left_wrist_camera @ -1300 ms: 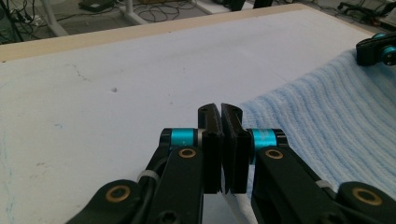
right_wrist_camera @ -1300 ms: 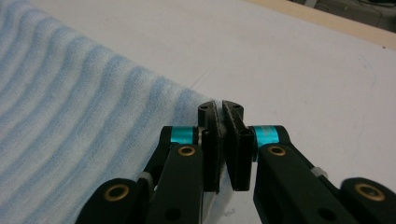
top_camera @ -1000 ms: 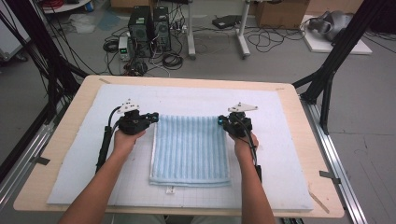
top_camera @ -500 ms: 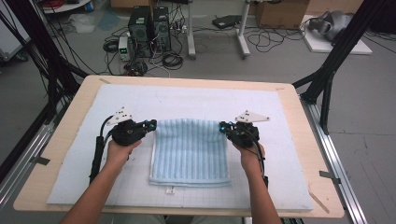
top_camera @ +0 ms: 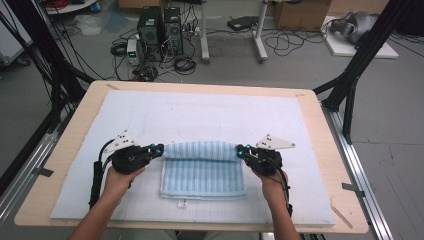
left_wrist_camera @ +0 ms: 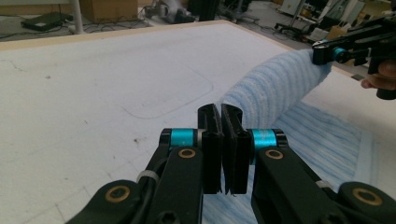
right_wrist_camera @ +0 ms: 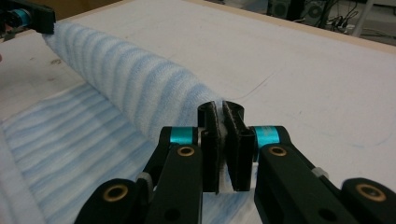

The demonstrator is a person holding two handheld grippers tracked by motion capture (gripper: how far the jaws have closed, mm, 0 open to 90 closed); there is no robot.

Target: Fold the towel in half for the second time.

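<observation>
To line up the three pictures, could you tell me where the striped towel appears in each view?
High view: the blue striped towel lies at lower centre, its far edge lifted between both grippers.
Left gripper view: it runs from the shut jaws up to the right.
Right gripper view: it runs from the shut jaws up to the left.
Shared landmark: the white mat under it.

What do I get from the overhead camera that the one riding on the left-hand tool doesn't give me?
The high view alone takes in the floor beyond the table with its computer tower and cables, the wooden table edge to edge, and both of the person's forearms.

The left gripper view alone shows up close that the left gripper has its two black jaws pressed shut on the towel's edge.

Both show the blue striped towel lifted into a fold, the white mat, and the right gripper pinching the towel's other corner.
</observation>
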